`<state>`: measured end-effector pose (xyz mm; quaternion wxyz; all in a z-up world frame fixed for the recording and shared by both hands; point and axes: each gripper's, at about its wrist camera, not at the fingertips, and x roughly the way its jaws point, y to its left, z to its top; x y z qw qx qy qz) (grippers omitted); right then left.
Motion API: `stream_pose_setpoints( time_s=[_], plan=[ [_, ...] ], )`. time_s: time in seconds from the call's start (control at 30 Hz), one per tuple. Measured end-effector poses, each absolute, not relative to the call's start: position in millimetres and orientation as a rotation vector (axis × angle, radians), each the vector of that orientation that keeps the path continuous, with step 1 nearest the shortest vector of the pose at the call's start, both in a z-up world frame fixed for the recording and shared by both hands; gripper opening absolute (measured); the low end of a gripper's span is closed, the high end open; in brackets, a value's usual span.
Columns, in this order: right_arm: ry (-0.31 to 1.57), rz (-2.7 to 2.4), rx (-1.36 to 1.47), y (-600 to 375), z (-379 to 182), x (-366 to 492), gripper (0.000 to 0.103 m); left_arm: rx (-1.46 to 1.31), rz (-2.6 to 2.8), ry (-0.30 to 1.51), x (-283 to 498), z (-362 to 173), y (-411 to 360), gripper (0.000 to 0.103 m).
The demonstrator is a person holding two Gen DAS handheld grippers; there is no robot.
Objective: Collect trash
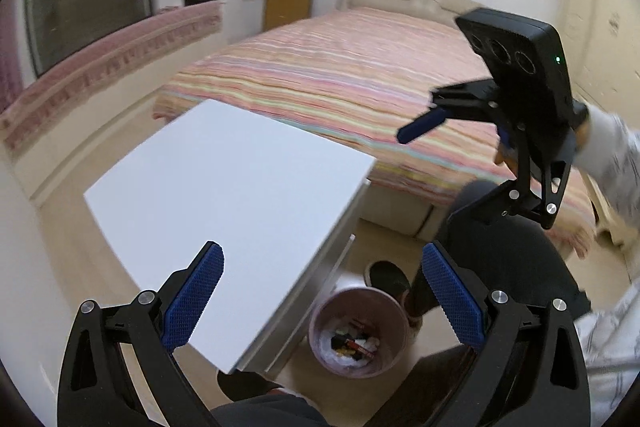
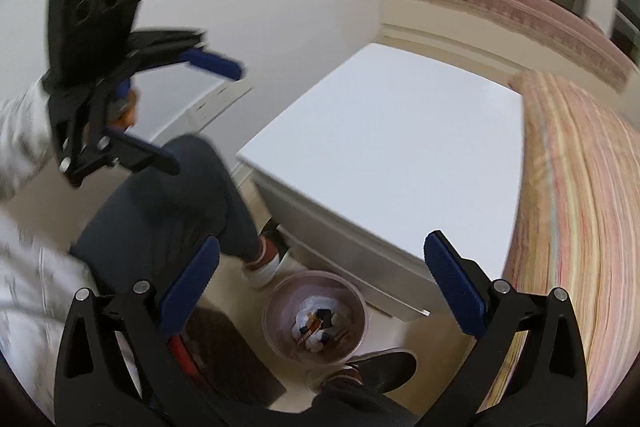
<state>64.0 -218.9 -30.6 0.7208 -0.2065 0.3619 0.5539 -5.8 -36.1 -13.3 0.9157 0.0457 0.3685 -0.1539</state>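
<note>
A pink waste bin (image 1: 358, 333) stands on the floor beside the white table (image 1: 224, 203), with wrappers and crumpled paper inside. It also shows in the right wrist view (image 2: 314, 319). My left gripper (image 1: 320, 295) is open and empty, held high over the table's corner and the bin. My right gripper (image 2: 320, 287) is open and empty, above the bin. Each gripper shows in the other's view, raised in the air: the right one (image 1: 460, 155) and the left one (image 2: 188, 107).
A bed with a striped cover (image 1: 340, 83) lies behind the table. The white table top (image 2: 396, 147) is bare. The person's legs and shoes (image 2: 264, 263) are next to the bin. A pink window seat (image 1: 100, 67) runs along the wall.
</note>
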Motion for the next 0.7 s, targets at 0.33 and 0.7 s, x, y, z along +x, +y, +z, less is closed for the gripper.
stream_pose_setpoints(
  time_s=[0.33,0.7],
  plan=[
    [0.758,1.004,-0.284,-218,1,75,0.1,-0.006,-0.103,0.71,1,6,-19,0.096],
    [0.81,0.799,-0.231,-206,0,84,0.1,-0.104,0.106,0.727,4,8,-6,0.097]
  ],
)
